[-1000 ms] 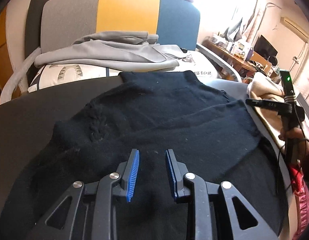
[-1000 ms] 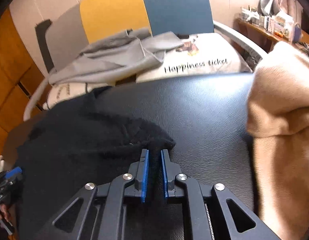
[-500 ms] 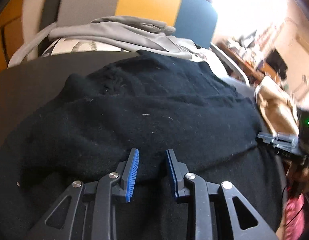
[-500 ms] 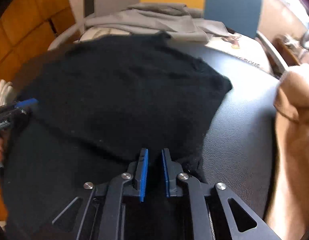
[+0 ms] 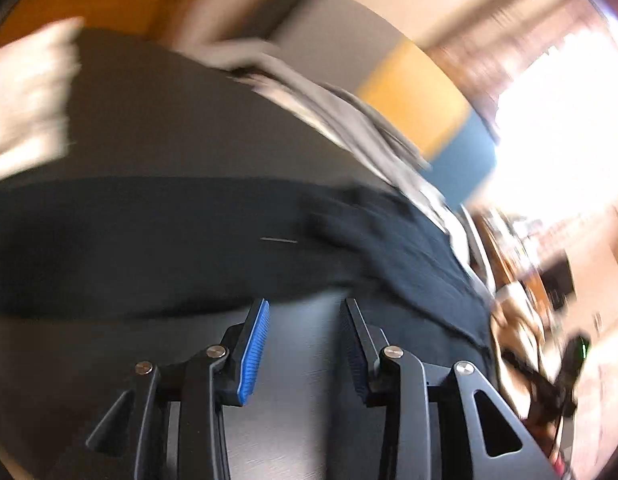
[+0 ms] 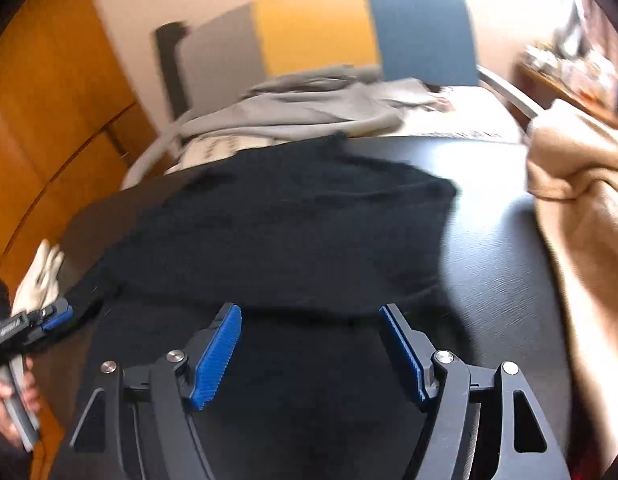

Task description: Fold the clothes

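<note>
On the dark surface [image 6: 505,280] in front of me a black sweater [image 6: 293,240] lies spread, with what looks like a folded edge running along its near side just ahead of both tongs. My right tongs [image 6: 311,344] stand wide open, pads well apart, holding nothing, hovering just short of that near edge. My left tongs [image 5: 303,344] are also open, somewhat less wide, and empty; that view is smeared by motion, so I read only the dark cloth [image 5: 189,240] lying across the surface beyond the tips. From the right view I see the left tongs [image 6: 55,316] at the sweater's left end, right beside the cloth; whether they touch it I cannot tell. The sweater looks like soft knit: light, limp, likely to sag and drag rather than hold a shape, and clingy enough against this leathery surface that it should not slide freely. I judge the best holds are on the doubled near edge or at the corners, pinching through all layers so the fold does not peel apart. A tan garment [image 6: 581,208] sits heaped at the right, apart from the sweater, and grey clothes [image 6: 309,108] lie on the chair [image 6: 349,24] behind. Whether further folds remain, one look does not settle.
</note>
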Tool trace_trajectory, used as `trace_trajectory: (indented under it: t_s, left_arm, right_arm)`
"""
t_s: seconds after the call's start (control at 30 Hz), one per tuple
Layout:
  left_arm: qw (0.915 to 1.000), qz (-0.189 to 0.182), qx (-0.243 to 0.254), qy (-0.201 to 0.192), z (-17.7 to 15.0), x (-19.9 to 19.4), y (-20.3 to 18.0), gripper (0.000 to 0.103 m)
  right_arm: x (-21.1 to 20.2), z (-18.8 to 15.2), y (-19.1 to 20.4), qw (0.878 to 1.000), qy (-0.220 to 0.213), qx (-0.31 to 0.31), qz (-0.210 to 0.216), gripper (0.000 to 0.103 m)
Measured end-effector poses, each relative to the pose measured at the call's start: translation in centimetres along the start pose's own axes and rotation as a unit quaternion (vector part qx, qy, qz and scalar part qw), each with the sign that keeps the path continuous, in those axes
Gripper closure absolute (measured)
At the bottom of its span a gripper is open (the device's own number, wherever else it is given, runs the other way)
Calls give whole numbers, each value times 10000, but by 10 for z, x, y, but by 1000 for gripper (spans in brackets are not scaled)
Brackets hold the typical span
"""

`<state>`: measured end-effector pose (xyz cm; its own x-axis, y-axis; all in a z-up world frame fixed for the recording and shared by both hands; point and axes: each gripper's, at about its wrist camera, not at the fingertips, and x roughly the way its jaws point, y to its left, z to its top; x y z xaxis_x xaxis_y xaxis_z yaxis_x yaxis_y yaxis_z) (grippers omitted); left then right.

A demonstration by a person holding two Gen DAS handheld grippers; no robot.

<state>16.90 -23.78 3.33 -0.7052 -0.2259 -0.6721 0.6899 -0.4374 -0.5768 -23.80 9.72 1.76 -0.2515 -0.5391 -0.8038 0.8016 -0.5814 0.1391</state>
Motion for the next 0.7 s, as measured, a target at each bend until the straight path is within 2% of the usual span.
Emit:
trace_trajectory:
  t_s: [0.1, 0.17, 0.27, 0.33, 0.4, 0.47, 0.57, 0.7]
  left_arm:
    - [9939, 430, -931, -400, 0, -51, 82, 64]
    - [9837, 675, -1542, -640, -2, -79, 131, 63]
    - [9677, 704, -2238, -925, -6, -106, 186, 62]
    - [9604, 615, -2493, -1083, -6, -115, 205, 59]
    - [9535, 356, -2751, -1178, -3, -118, 220, 55]
    - [9464, 45, -2988, -1224, 0, -116, 231, 49]
    - [9395, -211, -3184, -1242, 7, -107, 237, 48]
    - [9383, -99, -3251, -1172, 16, -99, 233, 47]
  right_arm:
    - [-13, -11, 35, 9995, -152, -233, 149, 31]
    - [-17, -18, 58, 9987, -198, -402, 226, 31]
    - [0, -30, 86, 9973, 7, -692, 224, 31]
    - [15, -37, 96, 9964, 186, -806, 181, 30]
    - [23, -44, 101, 9960, 295, -817, 203, 29]
    - [26, -47, 105, 9960, 258, -844, 158, 22]
    - [28, -50, 108, 9957, 257, -888, 109, 16]
    - [32, -49, 112, 9956, 244, -907, 50, 11]
